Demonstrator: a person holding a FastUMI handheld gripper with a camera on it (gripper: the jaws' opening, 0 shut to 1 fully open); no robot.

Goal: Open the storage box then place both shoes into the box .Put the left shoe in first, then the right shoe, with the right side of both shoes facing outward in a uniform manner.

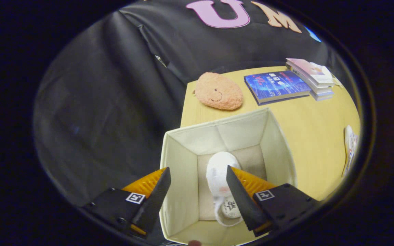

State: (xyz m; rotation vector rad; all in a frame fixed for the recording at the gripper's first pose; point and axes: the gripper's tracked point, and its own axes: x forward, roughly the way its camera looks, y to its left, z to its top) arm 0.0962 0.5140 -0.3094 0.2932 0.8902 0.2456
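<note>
A cream fabric storage box (275,140) stands open on the yellow table, right below my gripper (198,174). One white shoe (220,172) lies on the box floor, toe pointing away from me, its heel opening nearest the fingers. My gripper hovers above the box, open, with nothing between its fingers; the shoe shows in the gap, well beneath them. The left finger hangs over the box's left wall, the right finger over its inside. A second white shoe (350,148) lies on the table far to the right of the box.
On the table (306,119) beyond the box rests a peach plush toy (219,91). To its right lie a blue book (276,86) and a small stack of books (315,77). The table's left edge runs just past the box.
</note>
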